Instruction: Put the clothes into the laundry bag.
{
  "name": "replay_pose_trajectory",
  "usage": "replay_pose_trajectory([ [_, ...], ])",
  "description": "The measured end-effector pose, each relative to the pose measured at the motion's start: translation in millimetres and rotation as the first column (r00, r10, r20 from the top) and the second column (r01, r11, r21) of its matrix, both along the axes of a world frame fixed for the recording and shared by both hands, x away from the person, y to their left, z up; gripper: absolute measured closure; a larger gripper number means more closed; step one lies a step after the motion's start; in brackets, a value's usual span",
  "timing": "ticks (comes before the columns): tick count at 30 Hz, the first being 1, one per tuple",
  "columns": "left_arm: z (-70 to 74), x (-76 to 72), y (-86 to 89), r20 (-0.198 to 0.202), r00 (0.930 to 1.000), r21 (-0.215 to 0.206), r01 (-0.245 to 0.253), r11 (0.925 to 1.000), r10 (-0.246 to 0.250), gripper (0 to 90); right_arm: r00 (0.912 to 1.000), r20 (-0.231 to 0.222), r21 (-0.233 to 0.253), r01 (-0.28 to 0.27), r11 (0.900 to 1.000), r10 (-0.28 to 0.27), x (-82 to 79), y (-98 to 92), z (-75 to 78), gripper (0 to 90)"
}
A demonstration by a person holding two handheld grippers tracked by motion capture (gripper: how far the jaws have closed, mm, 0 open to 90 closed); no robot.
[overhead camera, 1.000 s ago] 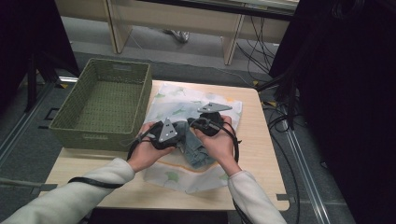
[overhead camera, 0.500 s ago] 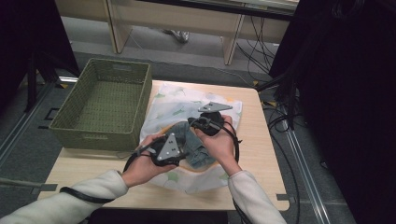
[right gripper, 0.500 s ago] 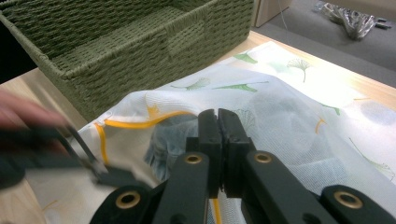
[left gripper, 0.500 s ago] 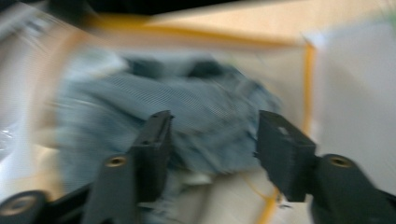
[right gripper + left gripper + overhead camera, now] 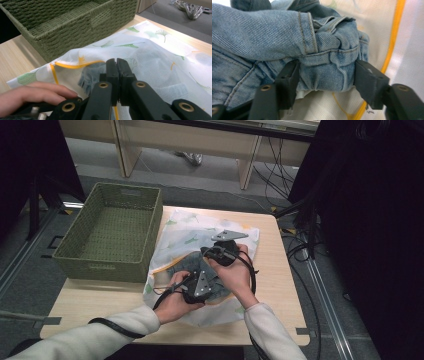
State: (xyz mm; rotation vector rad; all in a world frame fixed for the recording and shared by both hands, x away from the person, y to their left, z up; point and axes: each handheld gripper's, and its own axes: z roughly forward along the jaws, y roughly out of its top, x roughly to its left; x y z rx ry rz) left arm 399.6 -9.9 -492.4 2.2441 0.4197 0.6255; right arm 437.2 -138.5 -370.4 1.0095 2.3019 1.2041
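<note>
From the high view we see the left gripper (image 5: 196, 285) and right gripper (image 5: 220, 254) working close together over a bundle of jeans (image 5: 192, 265) inside a mesh bag (image 5: 200, 227) on the wooden table (image 5: 280, 270), just right of the woven basket (image 5: 110, 232).

In the left gripper view our jaws straddle a thick rolled fold of the jeans (image 5: 287, 42), pressing its sides. The denim is stiff, ribbed and double-stitched; such a bulky roll could squeeze out of the hold, or we could snag the bag (image 5: 409, 45) beneath.

In the right gripper view our jaws are pinched together on the bag's (image 5: 160, 52) thin, leaf-printed mesh beside its yellow trim. That slippery fabric could slide free if we tug.
</note>
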Motion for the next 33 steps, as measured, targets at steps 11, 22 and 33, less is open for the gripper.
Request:
replay_pose_trajectory([
  [11,-11.4,8.1,-4.8,-0.019,0.9998,0.011,0.006,0.9999,-0.006,69.0,1.0,0.0,-0.006,0.004,1.0,-0.004,0.3,-0.6,-0.6,90.0],
  [22,8.1,19.3,-3.7,0.046,0.9981,-0.091,-0.037,0.9952,0.041,81.7,0.9993,0.032,0.017,0.02,1.0,-0.02,-1.3,-2.1,6.1,90.0],
  [33,9.3,47.0,-2.4,0.096,0.9886,-0.113,-0.105,0.988,0.116,80.0,0.9987,0.037,0.038,0.033,0.999,-0.034,-1.8,-3.2,9.0,90.0],
])
